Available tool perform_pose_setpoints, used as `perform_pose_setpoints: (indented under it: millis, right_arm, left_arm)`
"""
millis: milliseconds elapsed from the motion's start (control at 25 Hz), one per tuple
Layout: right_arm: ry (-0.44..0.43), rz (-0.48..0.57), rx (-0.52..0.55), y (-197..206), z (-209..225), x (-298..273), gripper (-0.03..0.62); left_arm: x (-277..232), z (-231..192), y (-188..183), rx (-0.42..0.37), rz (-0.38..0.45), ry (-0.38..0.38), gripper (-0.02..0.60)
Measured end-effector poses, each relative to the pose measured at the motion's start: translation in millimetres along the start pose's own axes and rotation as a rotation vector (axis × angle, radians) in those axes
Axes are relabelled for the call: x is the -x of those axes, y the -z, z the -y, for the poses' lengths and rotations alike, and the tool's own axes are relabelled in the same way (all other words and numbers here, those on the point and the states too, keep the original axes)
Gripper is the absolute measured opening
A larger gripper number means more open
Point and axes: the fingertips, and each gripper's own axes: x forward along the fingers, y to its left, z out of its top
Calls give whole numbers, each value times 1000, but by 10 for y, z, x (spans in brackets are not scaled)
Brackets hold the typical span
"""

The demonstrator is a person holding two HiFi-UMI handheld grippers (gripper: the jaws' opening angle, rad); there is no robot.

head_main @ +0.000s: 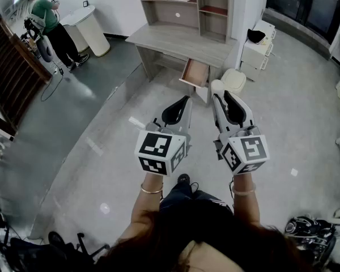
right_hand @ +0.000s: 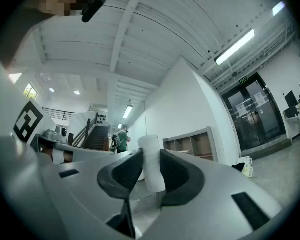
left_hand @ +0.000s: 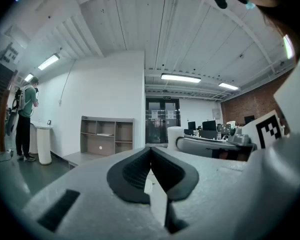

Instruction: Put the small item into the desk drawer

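Small item (right_hand: 151, 170): a white cylinder, upright between the pads of my right gripper (right_hand: 150, 156). The jaws are partway closed and press on it from both sides; its top pokes above the pad tips. In the head view the small item (head_main: 217, 87) sits at the very front of the right gripper (head_main: 218, 97).

Left gripper (left_hand: 151, 153), just beside the right one on its left: jaws brought together at the tips, nothing held. Both grippers are carried over the floor, pointing forward.

Drawer (head_main: 195, 73): pulled open, ahead of both grippers, slightly left of the right gripper's tip and apart from it. The wooden surface (head_main: 178, 42) lies beyond the drawer, with a shelf unit (head_main: 184, 4) on its far side.

Person in a green top (head_main: 44, 10) stands far ahead and left of the left gripper.
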Motion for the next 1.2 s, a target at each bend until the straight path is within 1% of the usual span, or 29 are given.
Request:
perform_pose_setpoints:
  millis: [240,480,840,1200]
  right_arm:
    - [18,0,19,58,32,-332,104]
    - [44,-28,40,250,47,-737,106]
    - [70,-37,66,424,-45,-1335,106]
    - [128,-50,72,558,-87,-1730,106]
  left_arm:
    - [-213,-297,0,5,-3,12,15]
    - [-423,-687,89,19,-9,26,15]
    - [-643,-1263,183,47,-14,58,15]
    - [-790,-1649,221,67,-14,99,15]
